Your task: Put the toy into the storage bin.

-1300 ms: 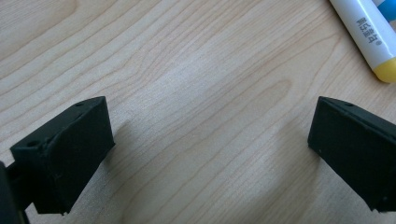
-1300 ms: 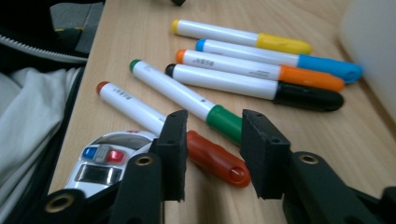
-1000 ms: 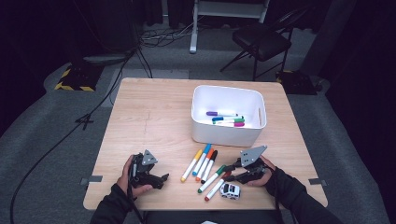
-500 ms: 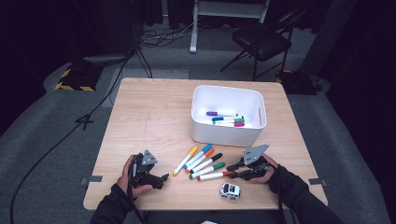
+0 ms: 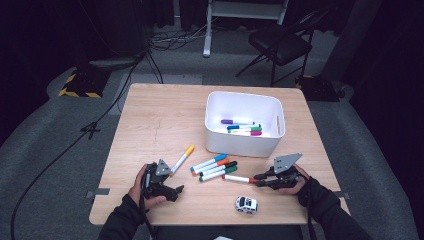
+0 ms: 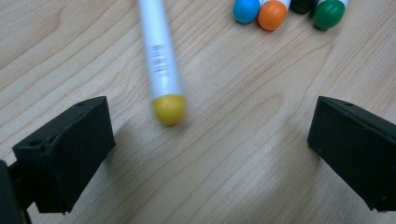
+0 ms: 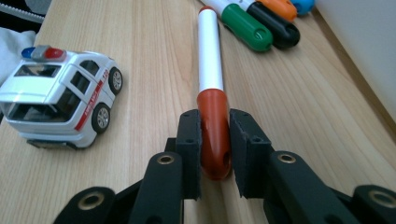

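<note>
- The white marker with the red cap (image 7: 212, 100) lies flat on the light wooden table (image 5: 160, 120), near the front edge on the person's right, its capped end pointing toward the right hand.
- The right gripper (image 7: 215, 140) has its two black jaws pinching that red cap from both sides; they have just been closing onto it.
- In the high view the same right gripper (image 5: 256, 178) sits low on the table with the marker reaching out to its left.
- Just beyond the marker lies a row of four white markers with green, black, orange and blue caps (image 5: 215, 167).
- A small white toy police car (image 7: 58, 95) stands on the table beside the marker, apart from it.
- The white plastic bin (image 5: 245, 145) stands behind the row, holding more markers.
- The left gripper (image 6: 210, 135) rests on the table with its jaws spread wide, a white marker with a yellow cap (image 6: 163, 70) lying ahead of them, untouched.
</note>
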`<state>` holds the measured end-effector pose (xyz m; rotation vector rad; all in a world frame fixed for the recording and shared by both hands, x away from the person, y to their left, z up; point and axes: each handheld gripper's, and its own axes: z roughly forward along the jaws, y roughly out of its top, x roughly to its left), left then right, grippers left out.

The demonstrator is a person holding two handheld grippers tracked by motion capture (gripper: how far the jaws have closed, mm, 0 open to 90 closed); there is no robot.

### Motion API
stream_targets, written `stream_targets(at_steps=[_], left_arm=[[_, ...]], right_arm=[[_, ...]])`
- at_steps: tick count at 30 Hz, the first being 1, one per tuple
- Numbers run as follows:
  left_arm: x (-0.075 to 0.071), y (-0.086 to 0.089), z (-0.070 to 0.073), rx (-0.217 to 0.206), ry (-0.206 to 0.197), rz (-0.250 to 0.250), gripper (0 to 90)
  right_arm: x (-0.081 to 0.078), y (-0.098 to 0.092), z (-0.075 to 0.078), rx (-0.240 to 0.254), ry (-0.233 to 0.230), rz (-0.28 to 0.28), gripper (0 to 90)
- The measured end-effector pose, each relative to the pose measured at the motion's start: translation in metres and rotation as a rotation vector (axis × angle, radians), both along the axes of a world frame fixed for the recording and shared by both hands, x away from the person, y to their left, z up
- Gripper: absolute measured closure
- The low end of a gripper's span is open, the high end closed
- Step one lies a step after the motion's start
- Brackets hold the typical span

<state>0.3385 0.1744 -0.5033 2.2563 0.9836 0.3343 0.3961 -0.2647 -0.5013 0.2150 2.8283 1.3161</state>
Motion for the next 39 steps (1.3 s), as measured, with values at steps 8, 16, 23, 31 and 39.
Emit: stream_targets(at_steps=[8,16,23,31,39], left_arm=[[0.002,-0.003,0.0,0.003,-0.01,-0.021,1.0],[0.007,-0.007,0.0,-0.004,0.002,-0.041,0.5],[0.008,-0.008,0.0,-0.006,0.002,-0.042,0.5],[0.008,-0.007,0.0,0.002,-0.008,-0.038,0.6],[0.008,-0.007,0.0,0.002,-0.008,-0.039,0.6]], right_arm=[[-0.002,-0.02,0.0,0.004,0.013,-0.067,74.7],[-0.007,-0.031,0.0,0.005,0.0,-0.095,68.0],[-0.009,-0.022,0.0,-0.002,-0.02,-0.118,62.4],[-0.009,-0.022,0.0,-0.003,-0.039,-0.092,74.9],[-0.008,-0.031,0.005,0.02,-0.032,-0.074,75.2]])
